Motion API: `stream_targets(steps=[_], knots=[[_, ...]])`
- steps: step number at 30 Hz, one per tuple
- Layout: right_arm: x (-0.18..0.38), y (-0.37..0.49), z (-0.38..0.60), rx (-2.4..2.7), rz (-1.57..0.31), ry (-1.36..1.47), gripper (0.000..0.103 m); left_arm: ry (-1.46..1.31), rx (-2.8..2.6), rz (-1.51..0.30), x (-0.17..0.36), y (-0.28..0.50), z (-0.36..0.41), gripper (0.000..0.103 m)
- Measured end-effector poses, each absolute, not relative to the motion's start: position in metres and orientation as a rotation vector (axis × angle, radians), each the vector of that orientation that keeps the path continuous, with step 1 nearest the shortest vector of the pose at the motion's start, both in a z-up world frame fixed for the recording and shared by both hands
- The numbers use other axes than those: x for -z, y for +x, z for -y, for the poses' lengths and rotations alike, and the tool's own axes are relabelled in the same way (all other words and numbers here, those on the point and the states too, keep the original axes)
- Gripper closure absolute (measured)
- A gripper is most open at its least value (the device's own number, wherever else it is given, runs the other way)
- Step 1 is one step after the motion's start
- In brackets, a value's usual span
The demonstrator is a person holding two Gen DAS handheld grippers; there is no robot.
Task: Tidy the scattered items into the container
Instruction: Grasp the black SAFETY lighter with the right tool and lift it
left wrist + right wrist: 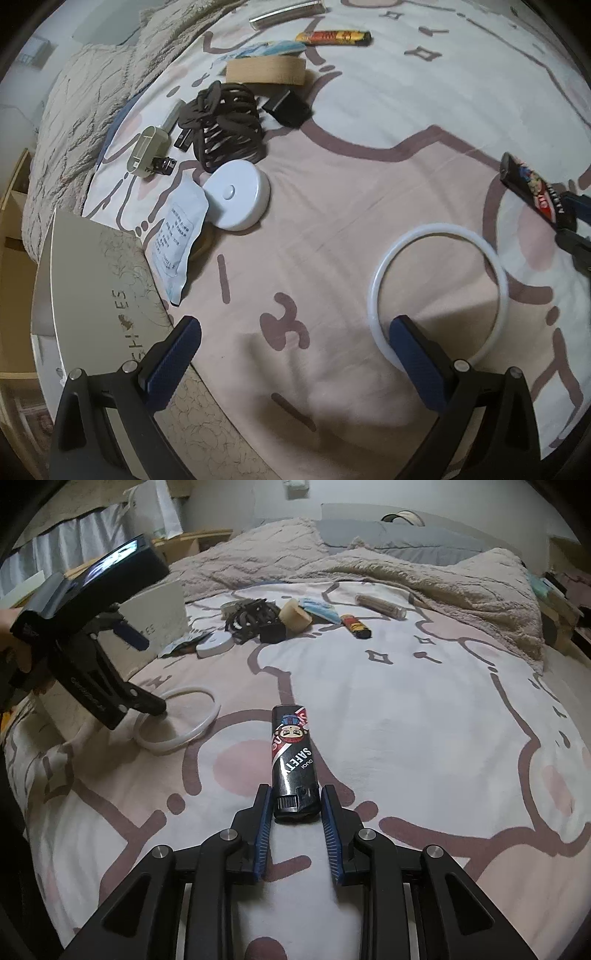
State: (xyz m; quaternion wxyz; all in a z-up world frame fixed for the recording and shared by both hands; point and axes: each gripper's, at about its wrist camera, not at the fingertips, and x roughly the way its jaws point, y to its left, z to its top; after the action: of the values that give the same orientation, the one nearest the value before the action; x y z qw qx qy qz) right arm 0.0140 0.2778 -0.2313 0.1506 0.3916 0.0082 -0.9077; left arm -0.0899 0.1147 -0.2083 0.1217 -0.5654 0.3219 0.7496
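My right gripper (294, 805) is shut on the bottom end of a black lighter (291, 753) printed "SAFETY", which points away over the pink patterned bed sheet. The left wrist view shows the same lighter (532, 188) at the far right. My left gripper (295, 325) is open and points steeply down at the bed. Its right finger stands inside a white ring (373, 291) that lies flat. In the right wrist view the left gripper (147, 672) has one finger dipping into the ring (162, 746). A beige shoe box (92, 280) sits by the left finger.
Beyond the box lie a paper packet (177, 236), a white disc (240, 195), a dark hair claw (229, 125), a beige tape roll (266, 72), a yellow-red lighter (332, 37) and a clear tube (380, 605). A rumpled blanket (406, 568) covers the far end of the bed.
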Motion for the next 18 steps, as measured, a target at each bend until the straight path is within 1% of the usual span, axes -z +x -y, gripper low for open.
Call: stream_targets(steps=[5, 10, 15, 17, 18], knots=[[0.232, 0.012, -0.291, 2.664, 0.088, 1.134, 0.076, -1.565, -2.150, -0.799, 0.194, -0.084, -0.122, 0.000], [0.233, 0.010, -0.301, 2.706, 0.185, 1.148, 0.076, -1.471, -2.088, -0.819, 0.190, -0.071, -0.145, 0.000], [0.233, 0.012, -0.299, 2.720, 0.161, 1.144, 0.075, -1.453, -2.030, -0.828, 0.194, -0.063, -0.162, 0.000], [0.233, 0.012, -0.296, 2.721, 0.130, 1.139, 0.066, -1.459, -2.016, -0.823, 0.197, -0.064, -0.165, 0.000], [0.233, 0.013, -0.292, 2.721, 0.100, 1.136, 0.050, -1.466, -2.010, -0.819, 0.199, -0.063, -0.166, 0.000]])
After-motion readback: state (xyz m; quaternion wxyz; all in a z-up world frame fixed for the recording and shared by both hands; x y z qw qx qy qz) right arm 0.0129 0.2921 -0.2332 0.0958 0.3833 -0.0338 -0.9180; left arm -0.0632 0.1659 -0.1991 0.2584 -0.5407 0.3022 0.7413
